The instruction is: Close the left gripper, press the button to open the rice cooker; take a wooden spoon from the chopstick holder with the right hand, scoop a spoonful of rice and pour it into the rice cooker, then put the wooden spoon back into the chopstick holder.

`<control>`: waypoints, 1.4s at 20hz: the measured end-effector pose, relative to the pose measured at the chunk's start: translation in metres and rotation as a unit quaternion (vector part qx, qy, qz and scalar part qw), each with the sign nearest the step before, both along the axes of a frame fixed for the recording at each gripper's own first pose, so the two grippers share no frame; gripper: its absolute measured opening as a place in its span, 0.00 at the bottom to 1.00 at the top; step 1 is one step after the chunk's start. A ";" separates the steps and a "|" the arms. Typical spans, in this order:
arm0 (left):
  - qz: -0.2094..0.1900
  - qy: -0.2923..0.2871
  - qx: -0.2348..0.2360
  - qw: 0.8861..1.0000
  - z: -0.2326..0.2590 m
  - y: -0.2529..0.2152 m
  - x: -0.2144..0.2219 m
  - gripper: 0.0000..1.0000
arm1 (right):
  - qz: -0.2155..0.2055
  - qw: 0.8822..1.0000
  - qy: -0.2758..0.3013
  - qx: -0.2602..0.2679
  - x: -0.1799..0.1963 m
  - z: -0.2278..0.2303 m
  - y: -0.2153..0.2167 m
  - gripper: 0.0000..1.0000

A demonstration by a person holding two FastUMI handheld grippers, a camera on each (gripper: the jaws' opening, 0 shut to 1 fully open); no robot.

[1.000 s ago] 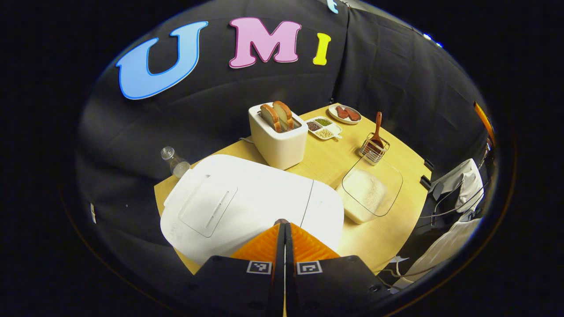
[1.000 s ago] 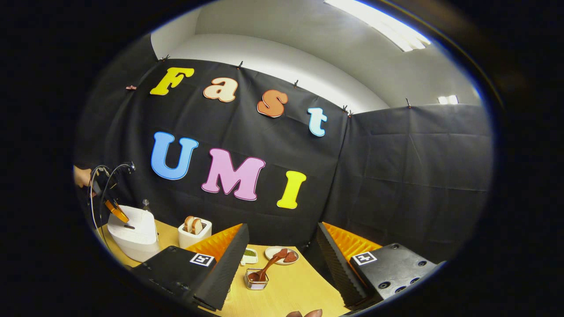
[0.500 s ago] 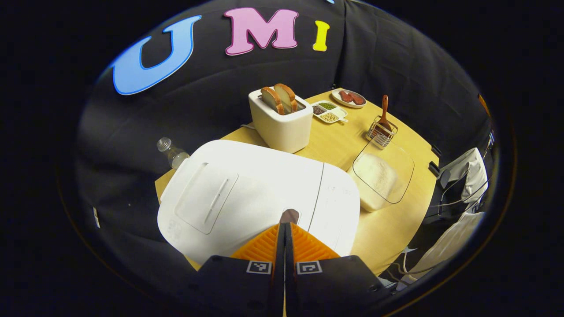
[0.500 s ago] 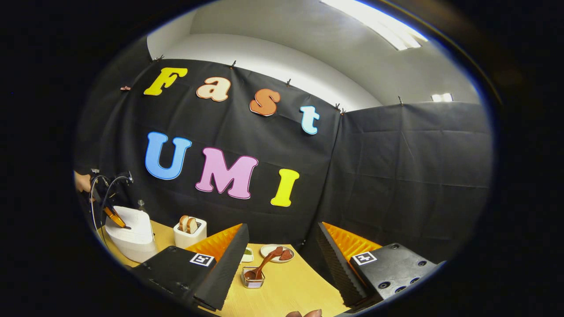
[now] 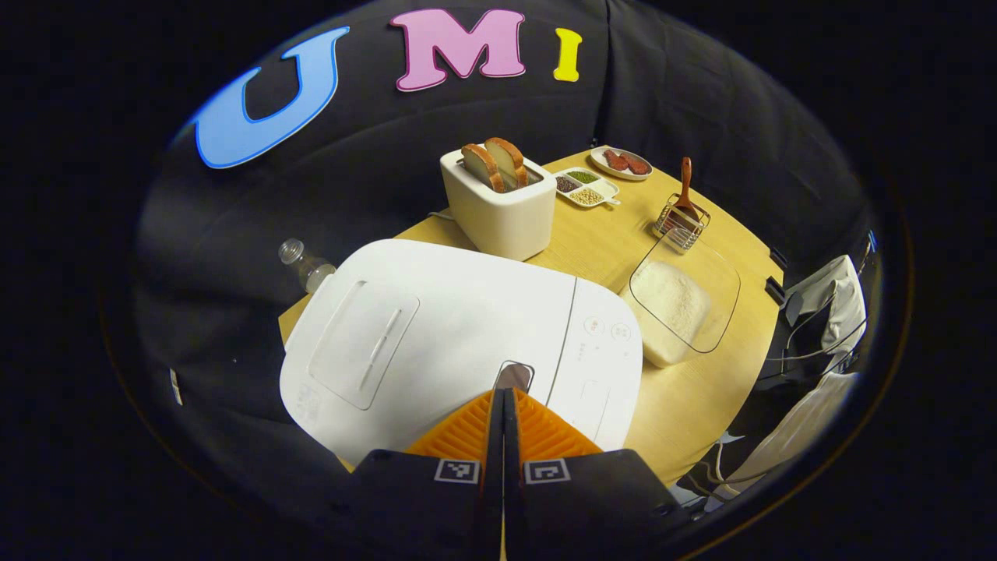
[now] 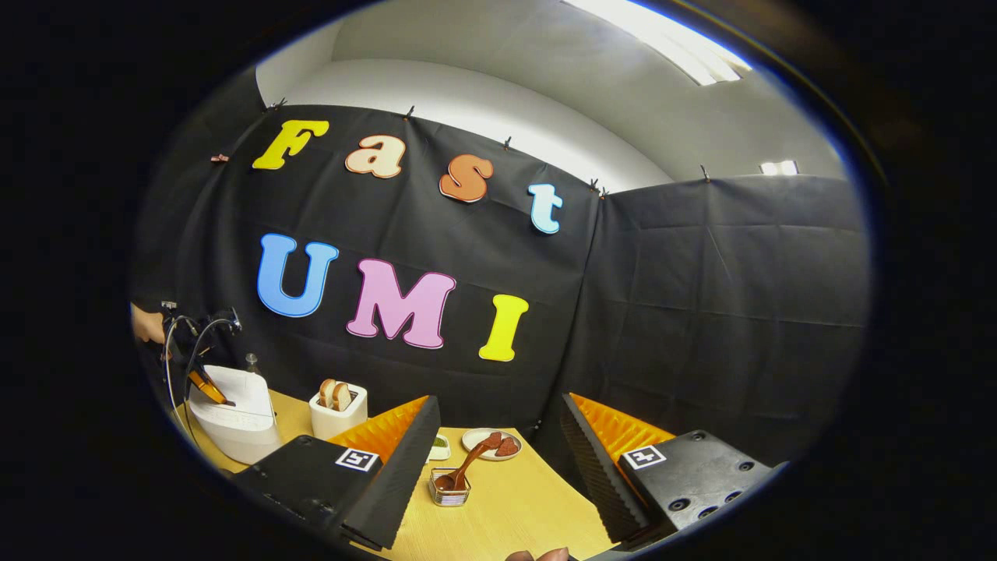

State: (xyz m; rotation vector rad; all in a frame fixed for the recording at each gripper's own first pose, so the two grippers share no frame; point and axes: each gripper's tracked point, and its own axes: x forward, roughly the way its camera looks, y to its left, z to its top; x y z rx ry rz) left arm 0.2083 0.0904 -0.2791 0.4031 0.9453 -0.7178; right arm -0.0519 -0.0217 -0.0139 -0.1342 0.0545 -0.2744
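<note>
Left gripper [image 5: 502,392] pinched together, now nosed up to rice cooker [image 5: 436,327] release button [image 5: 514,375], lid not yet popped; right gripper [image 6: 498,460] spread wide, idle above wooden spoon [image 6: 466,470] in chopstick holder [image 6: 449,492].

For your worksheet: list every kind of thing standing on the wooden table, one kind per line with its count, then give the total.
White rice cooker: 1
White toaster with bread slices: 1
Clear plastic bottle: 1
Divided white dish of beans: 1
Round plate of red pieces: 1
Wire chopstick holder with wooden spoon: 1
Clear container of rice: 1
Total: 7
</note>
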 end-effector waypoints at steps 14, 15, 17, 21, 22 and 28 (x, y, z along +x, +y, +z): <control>0.116 -0.413 -0.014 0.903 0.194 0.020 0.057 0.46 | 0.021 1.000 0.011 0.011 0.008 -0.017 -0.012 0.97; 0.124 -0.433 -0.024 0.892 0.207 0.018 0.053 0.49 | 0.028 0.999 0.015 0.015 0.011 -0.022 -0.014 0.97; 0.140 -0.458 -0.054 0.876 0.221 0.007 0.034 0.81 | 0.046 0.998 0.022 0.027 0.019 -0.033 -0.019 0.98; 0.212 -0.472 -0.122 0.847 0.241 -0.015 -0.010 0.95 | 0.082 0.994 0.038 0.059 0.045 -0.062 -0.035 0.97; 0.228 -0.473 -0.138 0.840 0.244 -0.021 -0.019 0.95 | 0.090 0.993 0.044 0.064 0.052 -0.073 -0.040 0.97; 0.298 -0.456 -0.183 0.819 0.247 -0.062 -0.070 0.95 | 0.157 0.976 0.091 0.119 0.096 -0.136 -0.051 0.98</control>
